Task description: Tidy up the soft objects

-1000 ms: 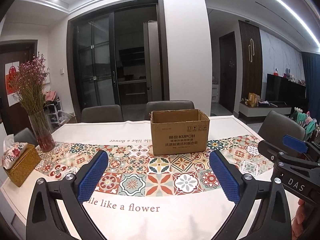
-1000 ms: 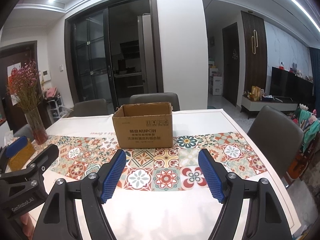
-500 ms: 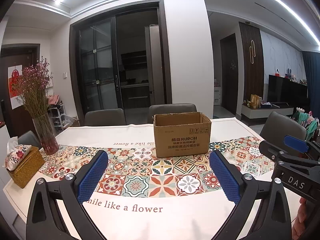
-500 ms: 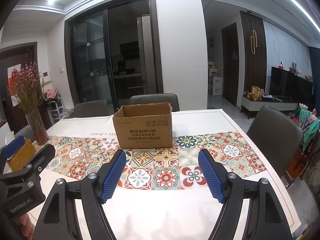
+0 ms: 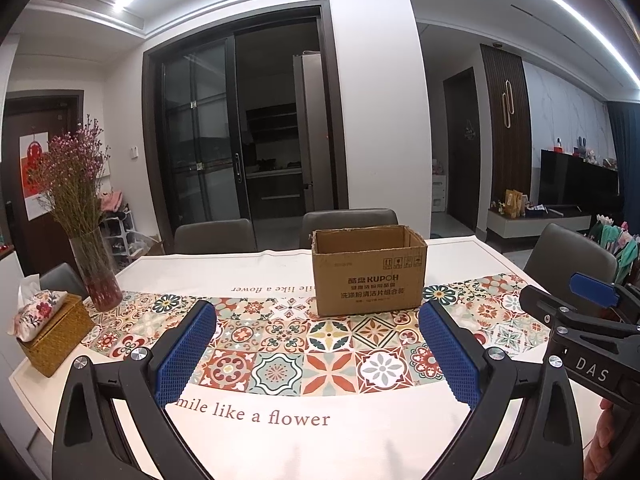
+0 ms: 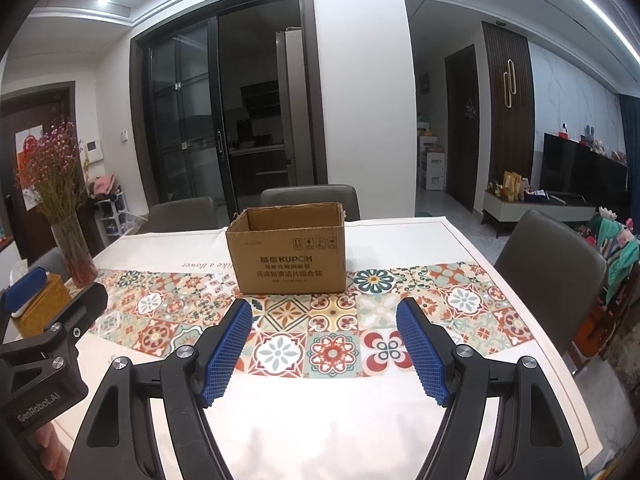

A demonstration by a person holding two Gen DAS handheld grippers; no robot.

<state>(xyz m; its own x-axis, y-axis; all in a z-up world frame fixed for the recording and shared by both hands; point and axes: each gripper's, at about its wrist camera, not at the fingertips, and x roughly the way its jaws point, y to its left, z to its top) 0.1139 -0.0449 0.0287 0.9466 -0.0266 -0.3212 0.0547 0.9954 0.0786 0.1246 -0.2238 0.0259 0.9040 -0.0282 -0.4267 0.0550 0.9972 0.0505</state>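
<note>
An open brown cardboard box [image 5: 368, 276] stands upright on the tiled table runner, past the middle of the table; it also shows in the right wrist view [image 6: 288, 254]. Its inside is hidden. My left gripper [image 5: 318, 322] is open and empty, held above the near part of the table, short of the box. My right gripper [image 6: 324, 320] is open and empty, likewise short of the box. Each gripper shows at the edge of the other's view. No soft object lies on the table in view.
A glass vase of dried flowers [image 5: 94, 268] and a wicker tissue box [image 5: 52, 332] stand at the table's left end. Grey chairs [image 6: 548, 272] stand along the far side and right end. The white table edge [image 6: 576, 412] runs close on the right.
Both grippers have tilted upward a little and drawn slightly back, so the box sits lower in both views. Both stay open and empty.
</note>
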